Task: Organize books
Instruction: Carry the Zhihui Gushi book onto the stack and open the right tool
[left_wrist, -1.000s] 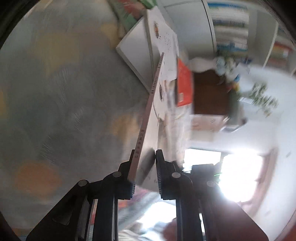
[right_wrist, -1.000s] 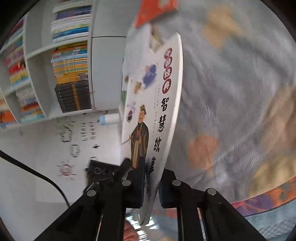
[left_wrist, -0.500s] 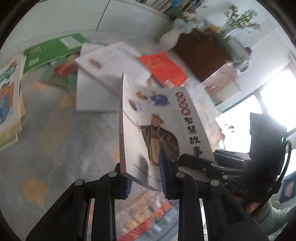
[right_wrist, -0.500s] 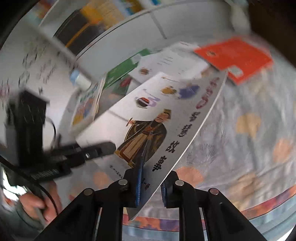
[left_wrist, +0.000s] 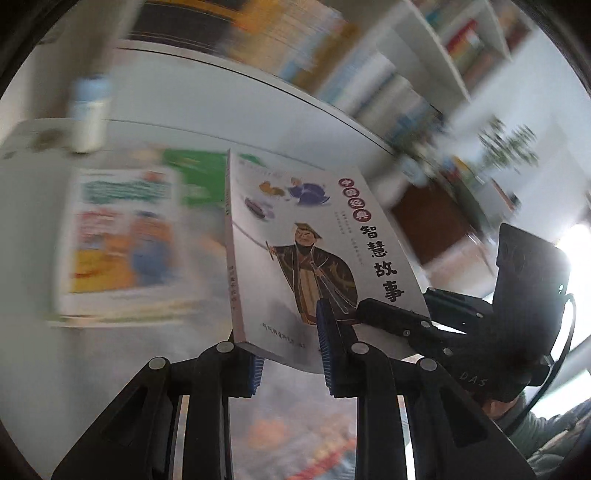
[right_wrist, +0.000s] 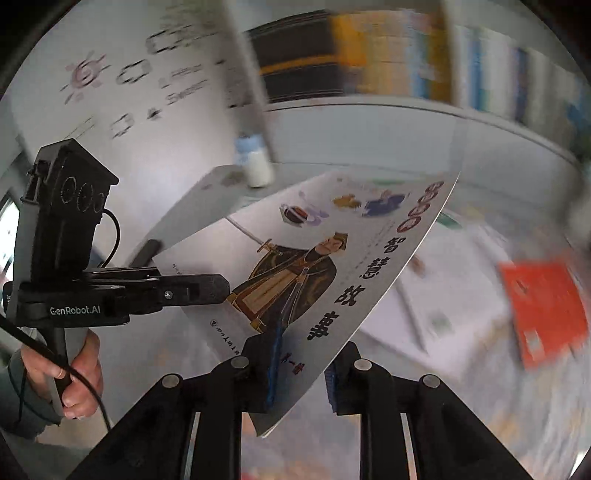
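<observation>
A white book (left_wrist: 258, 258) with a robed figure and black characters on its cover hangs in the air, held from two sides. My left gripper (left_wrist: 288, 339) is shut on its bottom edge near the spine. My right gripper (right_wrist: 303, 354) grips the bottom corner by the open page edge. Its jaws are opening, with the book (right_wrist: 332, 221) still between them and one blue pad lying on the cover. Each view shows the other gripper's fingers on the cover: the right gripper (left_wrist: 388, 314) and the left gripper (right_wrist: 207, 288).
A stack of colourful books (left_wrist: 122, 236) lies at the left, with a green book (left_wrist: 199, 173) behind it. A small bottle (left_wrist: 88, 110) stands near the white bookshelf (left_wrist: 332, 55). An orange-red book (right_wrist: 543, 310) and white books (right_wrist: 454, 295) lie on the patterned cloth (left_wrist: 288, 424). A hand (right_wrist: 77, 369) holds the left gripper's handle.
The book has turned from edge-on to cover-up and risen off the cloth. Both grippers have lifted with it toward the shelf and the left stack.
</observation>
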